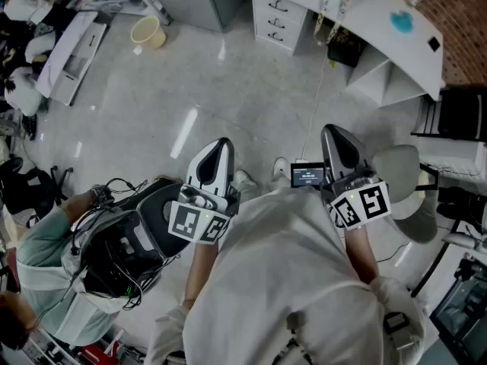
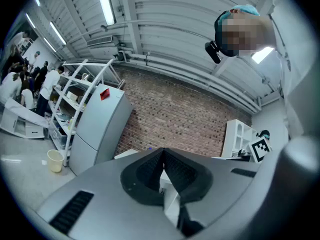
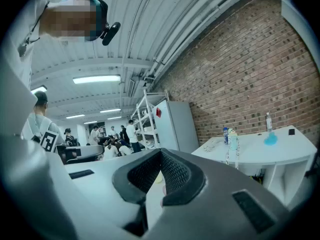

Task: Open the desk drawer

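The white desk (image 1: pixel 396 10) stands far ahead at the top right of the head view, with its drawer stack (image 1: pixel 277 15) under the left end; the drawers with dark handles look closed. My left gripper (image 1: pixel 220 147) and right gripper (image 1: pixel 333 134) are held level in front of the person's chest, well short of the desk. In the left gripper view the left gripper (image 2: pixel 162 157) has its jaws shut with nothing between them. The right gripper (image 3: pixel 159 157) is likewise shut and empty, with the desk top (image 3: pixel 252 149) off to its right.
A yellow bucket (image 1: pixel 148 31) sits on the floor left of the desk. A person (image 1: pixel 46 261) crouches at the lower left over a black case (image 1: pixel 129 242) with cables. A grey chair (image 1: pixel 403 188) stands at the right, and a grey fridge (image 2: pixel 97 129) beside shelving.
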Tool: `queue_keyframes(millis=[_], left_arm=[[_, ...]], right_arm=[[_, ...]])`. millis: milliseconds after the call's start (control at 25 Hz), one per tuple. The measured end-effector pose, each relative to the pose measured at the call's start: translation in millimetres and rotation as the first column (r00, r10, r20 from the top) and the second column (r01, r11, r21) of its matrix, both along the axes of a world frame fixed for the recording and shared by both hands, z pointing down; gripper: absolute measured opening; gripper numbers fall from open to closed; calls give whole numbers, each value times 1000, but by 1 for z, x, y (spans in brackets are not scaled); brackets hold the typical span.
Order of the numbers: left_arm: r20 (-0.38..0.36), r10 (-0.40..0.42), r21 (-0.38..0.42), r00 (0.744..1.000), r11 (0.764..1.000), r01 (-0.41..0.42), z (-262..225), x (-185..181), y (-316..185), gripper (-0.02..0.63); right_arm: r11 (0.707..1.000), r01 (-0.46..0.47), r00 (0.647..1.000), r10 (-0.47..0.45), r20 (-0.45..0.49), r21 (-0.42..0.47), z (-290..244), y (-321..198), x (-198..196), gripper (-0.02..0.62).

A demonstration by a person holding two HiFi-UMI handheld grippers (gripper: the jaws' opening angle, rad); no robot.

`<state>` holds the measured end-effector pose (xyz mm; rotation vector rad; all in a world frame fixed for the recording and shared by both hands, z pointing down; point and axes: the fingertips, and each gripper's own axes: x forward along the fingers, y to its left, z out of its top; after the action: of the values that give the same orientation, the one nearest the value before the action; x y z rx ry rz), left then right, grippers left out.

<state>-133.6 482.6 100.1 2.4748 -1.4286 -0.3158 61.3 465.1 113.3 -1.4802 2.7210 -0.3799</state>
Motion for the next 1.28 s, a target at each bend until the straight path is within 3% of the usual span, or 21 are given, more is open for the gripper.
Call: queue_keyframes(millis=[240, 520, 760, 1040, 1280], left_arm=[[79, 67, 20, 995, 997, -69, -3, -30, 9, 8], [46, 95, -9, 994, 995, -95, 6, -54, 19, 8], [47, 100, 18, 994, 995, -101, -6, -19, 25, 8], [34, 48, 9, 998, 999, -48, -9, 35, 40, 8], [33, -25, 17, 999, 1000, 24, -8, 67, 59, 8]], right_arm=[[997, -72, 997, 72, 13, -8, -3, 21, -26, 26], [990, -142, 990, 142, 15, 4, -5, 51, -29, 26], [991, -131, 991, 130, 17, 30, -12, 52, -5, 26], [998, -54, 998, 55, -10, 29, -9, 53, 39, 26], [998, -1, 1000, -1, 26, 65, -14, 57, 77, 26]])
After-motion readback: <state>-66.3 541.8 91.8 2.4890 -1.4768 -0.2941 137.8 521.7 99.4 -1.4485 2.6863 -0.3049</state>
